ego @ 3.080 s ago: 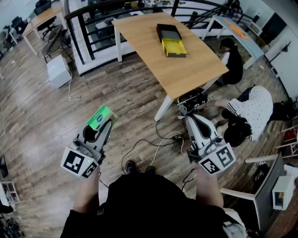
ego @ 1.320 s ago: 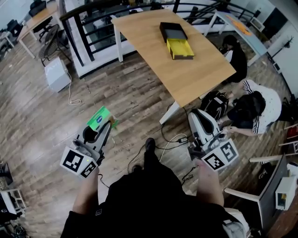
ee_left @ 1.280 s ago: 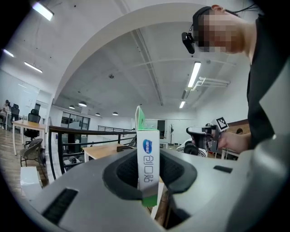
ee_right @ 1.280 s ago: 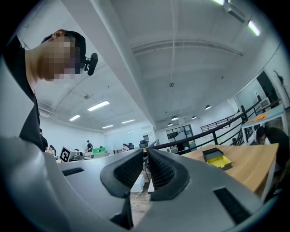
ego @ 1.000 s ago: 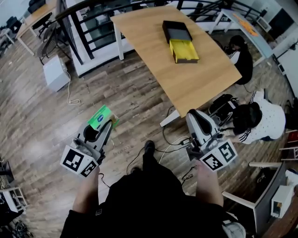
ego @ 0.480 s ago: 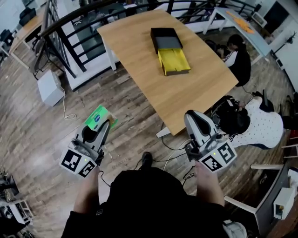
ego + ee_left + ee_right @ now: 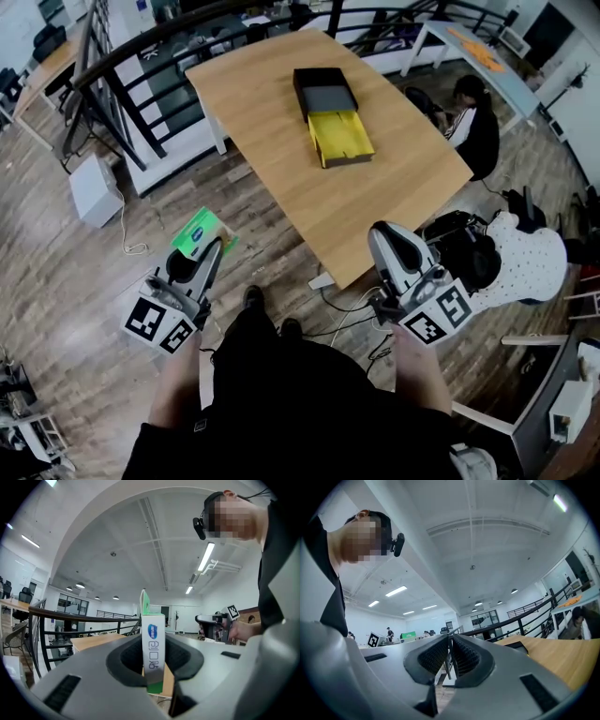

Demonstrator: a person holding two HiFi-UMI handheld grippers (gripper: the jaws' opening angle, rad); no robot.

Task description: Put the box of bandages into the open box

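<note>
In the head view my left gripper (image 7: 207, 247) is shut on a green bandage box (image 7: 197, 231), held over the wooden floor to the left of the table's near corner. The left gripper view shows the box (image 7: 153, 641) upright, white and green, pinched between the pads of the left gripper (image 7: 153, 670). My right gripper (image 7: 382, 234) hangs by the table's near edge, shut and holding nothing; its pads nearly meet in the right gripper view (image 7: 449, 657). The open box lies on the wooden table (image 7: 272, 141): a black sleeve (image 7: 322, 89) with a yellow drawer (image 7: 340, 139) pulled out toward me.
A black railing (image 7: 141, 70) runs behind the table. One person (image 7: 473, 117) sits at the table's right side and another in a white dotted shirt (image 7: 525, 258) crouches near my right gripper. A white case (image 7: 94, 189) and cables (image 7: 342, 314) lie on the floor.
The table and open box have drawn nearer and shifted left in the head view as the person walked toward them. Both grippers keep their pose; the bandage box stays gripped.
</note>
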